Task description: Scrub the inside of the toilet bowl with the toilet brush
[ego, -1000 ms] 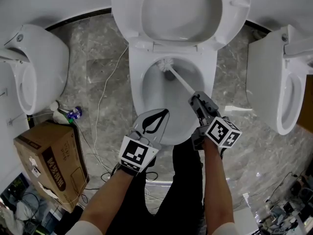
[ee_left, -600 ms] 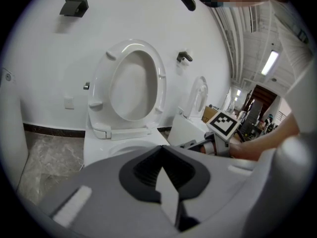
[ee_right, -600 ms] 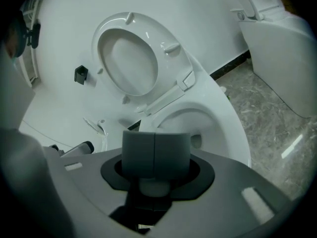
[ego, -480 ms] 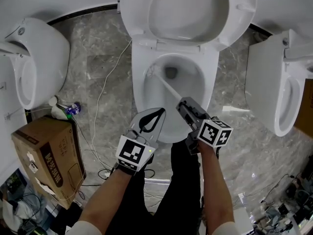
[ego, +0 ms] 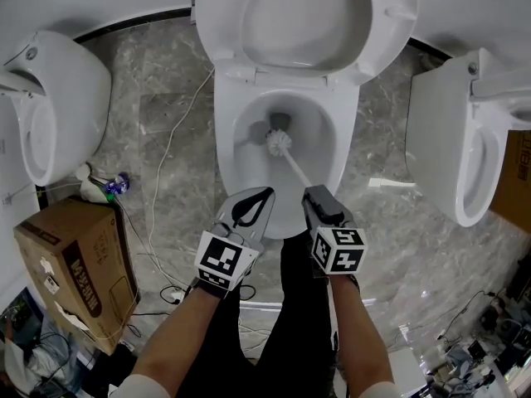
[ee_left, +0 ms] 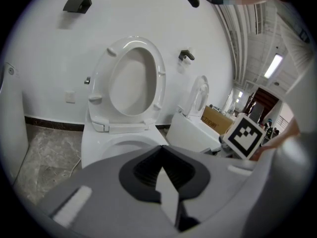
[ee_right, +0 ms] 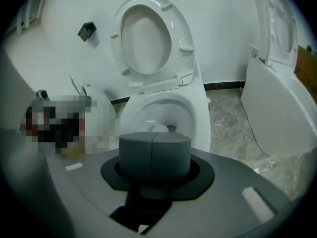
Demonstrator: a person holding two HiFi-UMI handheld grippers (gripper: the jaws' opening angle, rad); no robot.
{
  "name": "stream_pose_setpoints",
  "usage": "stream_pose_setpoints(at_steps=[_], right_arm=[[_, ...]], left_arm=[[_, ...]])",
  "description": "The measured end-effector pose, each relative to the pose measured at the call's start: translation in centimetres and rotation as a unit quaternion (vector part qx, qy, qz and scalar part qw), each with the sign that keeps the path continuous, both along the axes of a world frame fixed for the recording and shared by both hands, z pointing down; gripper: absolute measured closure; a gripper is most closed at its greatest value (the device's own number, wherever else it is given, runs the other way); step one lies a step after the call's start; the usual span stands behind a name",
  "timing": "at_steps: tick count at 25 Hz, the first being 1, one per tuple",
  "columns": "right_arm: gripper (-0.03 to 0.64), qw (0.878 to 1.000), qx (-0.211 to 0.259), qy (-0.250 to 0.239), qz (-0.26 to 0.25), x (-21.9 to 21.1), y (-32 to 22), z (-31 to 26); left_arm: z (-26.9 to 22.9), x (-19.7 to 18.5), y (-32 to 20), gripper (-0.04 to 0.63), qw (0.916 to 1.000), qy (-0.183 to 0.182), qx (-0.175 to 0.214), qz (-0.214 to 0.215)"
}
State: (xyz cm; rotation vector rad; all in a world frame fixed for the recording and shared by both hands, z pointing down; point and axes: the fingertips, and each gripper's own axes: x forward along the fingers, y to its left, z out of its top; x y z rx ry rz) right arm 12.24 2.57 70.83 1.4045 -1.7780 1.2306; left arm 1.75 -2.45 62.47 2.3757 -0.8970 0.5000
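The white toilet bowl stands in the middle of the head view with its seat and lid raised. A white toilet brush has its head low in the bowl beside the drain hole. Its thin handle runs back to my right gripper, which is shut on it at the bowl's near rim. In the right gripper view the brush head peeks over the shut right gripper. My left gripper hovers over the near rim, shut on nothing; its tips meet before the bowl.
Other white toilets stand at the left and the right. A cardboard box sits at the lower left, with a small bottle beside it. A white cable trails over the marble floor. The person's dark trousers are below.
The brush head swept from the bowl's far rim to its left wall, then down to the middle by the drain. My right gripper moved left and nearer. The left gripper barely moved.
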Motion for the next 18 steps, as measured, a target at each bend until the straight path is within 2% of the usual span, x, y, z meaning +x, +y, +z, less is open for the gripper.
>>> stream_pose_setpoints(at_steps=[5,9,18], right_arm=[[0.453,0.999,-0.005,0.032,-0.043,-2.0,0.9,2.4],[0.451,0.998,0.005,0.032,-0.054,-2.9,0.4,3.8],[0.453,0.990,0.063,0.063,-0.110,-3.2,-4.9,5.0]], left_arm=[[1.8,0.1,0.4,0.589,1.0000,-0.003,-0.004,0.003],[3.1,-0.4,0.4,0.589,1.0000,-0.004,-0.004,-0.001],[4.3,-0.9,-0.4,0.590,0.9999,0.001,0.005,-0.015]])
